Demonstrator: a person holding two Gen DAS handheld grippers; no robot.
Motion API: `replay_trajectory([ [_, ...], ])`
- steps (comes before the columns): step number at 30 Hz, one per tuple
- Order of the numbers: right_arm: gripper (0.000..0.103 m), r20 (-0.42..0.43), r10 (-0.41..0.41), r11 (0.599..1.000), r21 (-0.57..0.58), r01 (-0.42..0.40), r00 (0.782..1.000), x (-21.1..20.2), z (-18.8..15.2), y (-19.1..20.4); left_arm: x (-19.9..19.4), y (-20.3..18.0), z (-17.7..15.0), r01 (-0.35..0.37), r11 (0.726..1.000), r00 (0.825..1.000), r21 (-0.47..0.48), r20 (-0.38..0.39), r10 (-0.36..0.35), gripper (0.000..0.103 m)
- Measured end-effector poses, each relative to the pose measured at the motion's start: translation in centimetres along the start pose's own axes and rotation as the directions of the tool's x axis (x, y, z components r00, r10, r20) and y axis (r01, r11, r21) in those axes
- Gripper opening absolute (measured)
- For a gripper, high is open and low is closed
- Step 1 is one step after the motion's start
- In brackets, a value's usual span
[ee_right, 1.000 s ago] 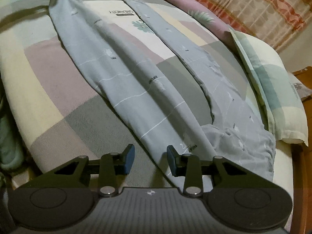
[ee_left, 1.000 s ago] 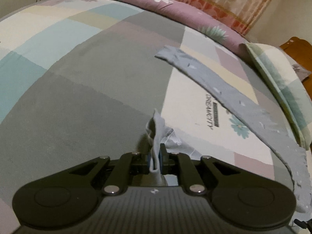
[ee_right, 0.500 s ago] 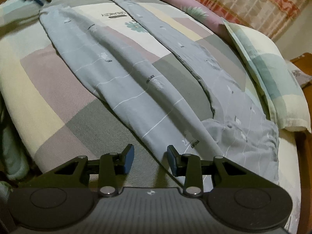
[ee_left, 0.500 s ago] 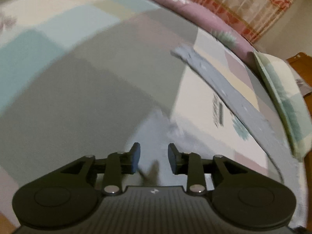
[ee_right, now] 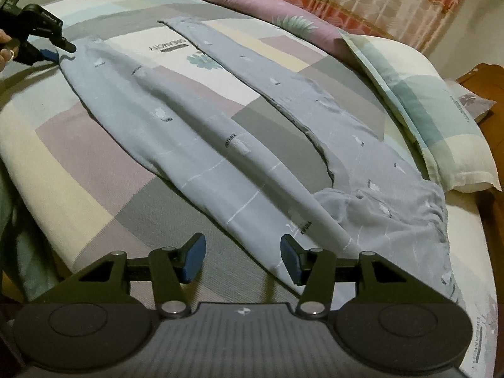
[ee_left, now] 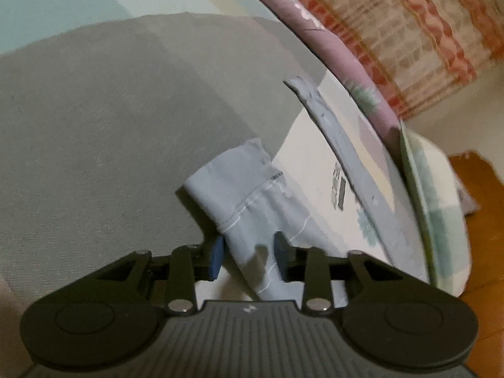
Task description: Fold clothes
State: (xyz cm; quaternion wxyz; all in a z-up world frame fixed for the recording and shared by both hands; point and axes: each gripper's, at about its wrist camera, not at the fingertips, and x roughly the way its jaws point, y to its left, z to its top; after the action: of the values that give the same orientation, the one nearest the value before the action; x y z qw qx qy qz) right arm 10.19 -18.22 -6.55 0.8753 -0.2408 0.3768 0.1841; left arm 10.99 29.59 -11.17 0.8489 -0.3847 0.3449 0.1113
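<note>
Between the left gripper's [ee_left: 249, 256] closing blue pads sits the hem of the thin grey-blue printed pyjama trousers [ee_right: 201, 145], spread across the patchwork bedspread [ee_right: 78, 145]. Right gripper [ee_right: 241, 260] is opening, empty. Fabric looks light, floppy; I'd pinch hems and waistband.

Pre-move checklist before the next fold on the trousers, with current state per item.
1. Trousers spread flat on the bed, both legs apart: ok.
2. Near-leg cuff between the left claw fingers: ok, jaws closing, not yet pressing.
3. Firm grip on the cuff: not ok yet.
4. Right claw free: ok, jaws opening, nothing between them.
5. Right claw lined up with the waistband: not ok, it sits short of the cloth edge.
6. Pillow off the trousers: cannot tell, it lies right beside the waist.
</note>
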Motion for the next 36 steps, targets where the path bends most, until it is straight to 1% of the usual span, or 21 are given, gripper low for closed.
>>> replay_trajectory([
  [2,0.058,0.0,0.0,1.0,-0.003,0.0,1.0,-0.1,-0.1,-0.1,-0.5,-0.1,0.3,-0.029,0.999,1.0,0.016,-0.006,0.029,0.0],
  [5,0.057,0.003,0.009,1.0,-0.018,-0.009,1.0,-0.3,-0.1,-0.2,-1.4,-0.4,0.7,-0.066,0.997,0.998,0.041,-0.011,0.067,0.0],
  [8,0.055,-0.011,-0.002,0.996,-0.088,0.001,1.0,-0.3,-0.2,0.1,-3.4,-0.7,1.6,-0.055,0.996,0.998,0.064,0.005,0.055,0.0],
  [9,0.053,-0.018,-0.008,0.993,-0.114,0.006,1.0,-0.2,-0.3,0.2,-3.9,-0.9,1.9,-0.052,0.996,0.999,0.073,0.011,0.051,0.0],
  [12,0.05,-0.033,-0.019,0.983,-0.182,0.013,0.999,0.1,-0.7,0.4,-4.8,-1.0,2.8,-0.047,0.995,0.999,0.092,0.022,0.045,0.001],
  [14,0.049,-0.041,-0.024,0.975,-0.223,0.014,0.999,0.3,-0.9,0.6,-4.3,-0.9,3.1,-0.042,0.994,0.999,0.099,0.002,0.042,0.007],
  [15,0.048,-0.044,-0.025,0.97,-0.241,0.014,0.999,0.4,-0.9,0.7,-3.9,-0.8,3.1,-0.046,0.994,0.999,0.099,-0.013,0.047,0.013],
  [18,0.047,-0.047,-0.031,0.962,-0.273,0.017,0.998,0.5,-1.3,0.7,-2.5,-0.3,2.5,-0.085,0.993,0.994,0.083,-0.064,0.09,0.022],
  [19,0.047,-0.048,-0.033,0.959,-0.284,0.018,0.998,0.6,-1.4,0.7,-2.2,-0.1,2.2,-0.09,0.993,0.993,0.078,-0.072,0.095,0.023],
  [20,0.046,-0.051,-0.039,0.956,-0.292,0.022,0.998,0.6,-1.5,0.6,-2.2,0.2,2.0,-0.085,0.994,0.993,0.068,-0.075,0.09,0.026],
  [23,0.045,-0.058,-0.068,0.943,-0.329,0.045,0.996,0.9,-2.0,0.6,-2.0,0.9,1.2,-0.07,0.997,0.994,0.04,-0.083,0.074,0.028],
  [24,0.045,-0.061,-0.079,0.938,-0.344,0.053,0.995,1.0,-2.1,0.7,-2.1,1.1,1.0,-0.065,0.997,0.994,0.033,-0.083,0.067,0.03],
  [25,0.044,-0.061,-0.102,0.925,-0.372,0.072,0.993,1.1,-2.4,0.7,-2.2,1.2,0.8,-0.056,0.998,0.995,0.032,-0.08,0.059,0.032],
  [26,0.044,-0.061,-0.124,0.912,-0.401,0.09,0.99,1.2,-2.7,0.8,-2.2,1.2,0.7,-0.049,0.998,0.996,0.033,-0.078,0.052,0.037],
  [28,0.044,-0.078,-0.171,0.891,-0.437,0.121,0.982,1.2,-3.5,0.3,-2.3,1.3,0.7,-0.045,0.998,0.996,0.036,-0.074,0.047,0.038],
  [29,0.044,-0.086,-0.195,0.88,-0.456,0.136,0.977,1.3,-3.9,0.0,-2.5,1.2,0.6,-0.045,0.998,0.996,0.039,-0.073,0.047,0.04],
  [30,0.044,-0.093,-0.219,0.868,-0.474,0.15,0.971,1.3,-4.3,-0.2,-2.6,1.1,0.4,-0.042,0.998,0.996,0.041,-0.072,0.045,0.046],
  [32,0.044,-0.112,-0.259,0.854,-0.491,0.173,0.959,1.6,-5.2,-1.1,-2.5,0.8,0.2,-0.033,0.999,0.997,0.044,-0.069,0.036,0.053],
  [33,0.044,-0.109,-0.27,0.848,-0.498,0.182,0.957,1.8,-5.4,-1.4,-2.4,0.6,0.0,-0.033,0.998,0.997,0.052,-0.066,0.037,0.055],
  [35,0.044,-0.097,-0.284,0.833,-0.518,0.196,0.954,2.2,-5.7,-1.7,-2.1,0.0,-0.3,-0.047,0.995,0.997,0.089,-0.056,0.052,0.055],
  [36,0.041,-0.088,-0.288,0.824,-0.53,0.2,0.954,2.5,-5.7,-1.7,-2.0,-0.3,-0.4,-0.059,0.992,0.997,0.11,-0.049,0.065,0.052],
])
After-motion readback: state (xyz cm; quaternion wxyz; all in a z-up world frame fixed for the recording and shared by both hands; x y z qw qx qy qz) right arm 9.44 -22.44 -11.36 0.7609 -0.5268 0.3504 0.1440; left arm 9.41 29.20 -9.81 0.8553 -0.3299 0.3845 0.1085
